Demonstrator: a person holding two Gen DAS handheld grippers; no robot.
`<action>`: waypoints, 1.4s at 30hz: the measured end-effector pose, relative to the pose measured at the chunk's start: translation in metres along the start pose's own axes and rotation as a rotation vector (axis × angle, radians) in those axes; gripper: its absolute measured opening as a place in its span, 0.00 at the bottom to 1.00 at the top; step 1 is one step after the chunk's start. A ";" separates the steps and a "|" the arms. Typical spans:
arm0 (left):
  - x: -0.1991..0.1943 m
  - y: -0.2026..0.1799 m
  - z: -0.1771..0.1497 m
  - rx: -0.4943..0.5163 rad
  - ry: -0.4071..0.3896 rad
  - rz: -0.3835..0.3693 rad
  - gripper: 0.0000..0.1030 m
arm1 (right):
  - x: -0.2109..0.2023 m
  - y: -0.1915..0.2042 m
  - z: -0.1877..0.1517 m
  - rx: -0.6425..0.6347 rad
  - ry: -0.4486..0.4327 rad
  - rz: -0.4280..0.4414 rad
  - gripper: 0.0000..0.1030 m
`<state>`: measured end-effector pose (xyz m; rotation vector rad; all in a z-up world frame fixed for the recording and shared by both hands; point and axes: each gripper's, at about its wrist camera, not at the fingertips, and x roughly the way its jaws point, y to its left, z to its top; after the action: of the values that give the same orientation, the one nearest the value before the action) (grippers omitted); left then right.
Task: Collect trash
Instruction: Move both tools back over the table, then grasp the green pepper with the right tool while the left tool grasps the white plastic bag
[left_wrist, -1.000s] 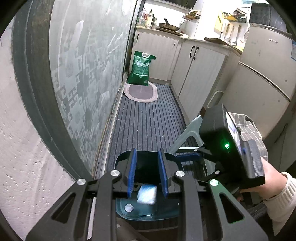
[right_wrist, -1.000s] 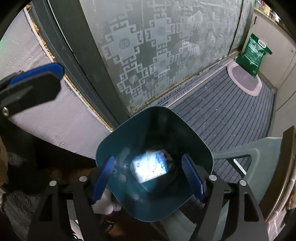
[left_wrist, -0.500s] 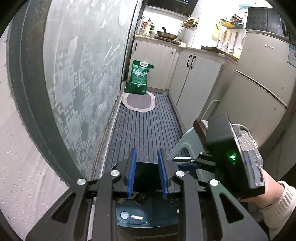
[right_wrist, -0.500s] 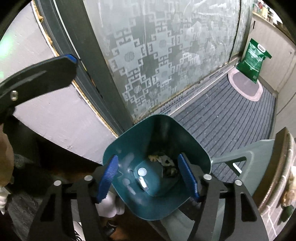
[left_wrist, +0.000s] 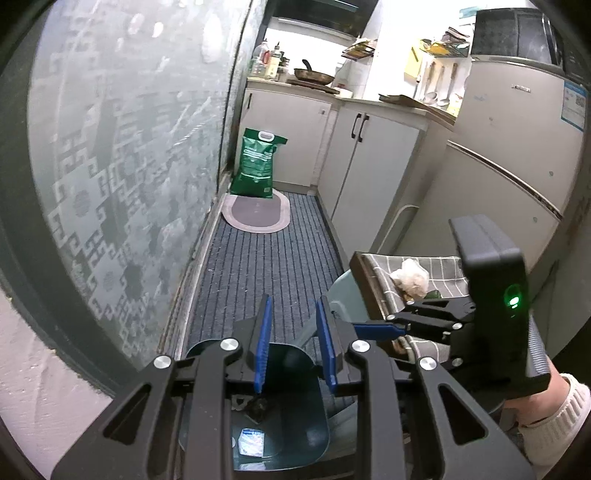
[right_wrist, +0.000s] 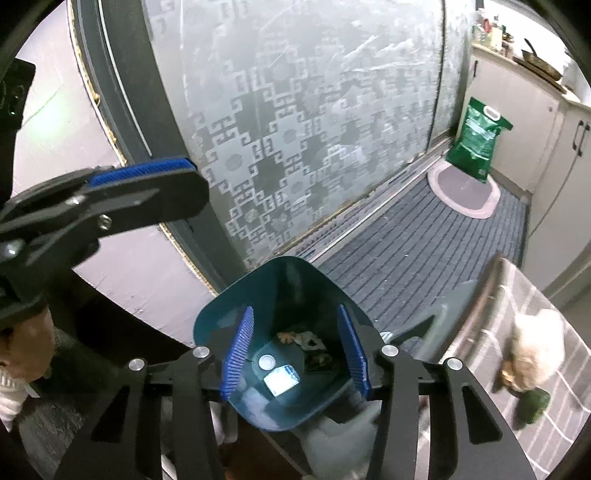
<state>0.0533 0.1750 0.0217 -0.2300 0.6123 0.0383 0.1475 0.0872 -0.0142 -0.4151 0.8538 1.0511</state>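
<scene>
Several scraps of trash lie at the bottom of the teal bin, and among them we see a small white and blue packet beside a round white spot on the bin floor. In the right wrist view, the bin sits directly below our right gripper, whose blue-padded fingers stand apart over its mouth with nothing between them. Our left gripper hangs over the same bin; its fingers are parted by a narrower gap and hold nothing, and the packet shows below them. To the right of the bin stands a surface covered with a checked cloth; a crumpled pale wad and a dark green piece rest on that cloth, well apart from both grippers. Beyond the bin we see a striped floor mat, a frosted patterned glass door, an oval rug and a green bag standing against white cabinets.
</scene>
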 end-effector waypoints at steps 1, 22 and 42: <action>0.002 -0.003 0.001 0.001 0.001 -0.003 0.27 | -0.005 -0.004 -0.001 0.007 -0.009 -0.004 0.47; 0.046 -0.063 0.010 0.035 0.030 -0.058 0.35 | -0.071 -0.091 -0.044 0.129 -0.092 -0.167 0.47; 0.091 -0.105 0.012 0.070 0.087 -0.110 0.41 | -0.072 -0.139 -0.082 0.180 -0.039 -0.257 0.47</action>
<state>0.1452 0.0724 0.0007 -0.1982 0.6853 -0.0995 0.2202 -0.0732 -0.0213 -0.3410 0.8281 0.7371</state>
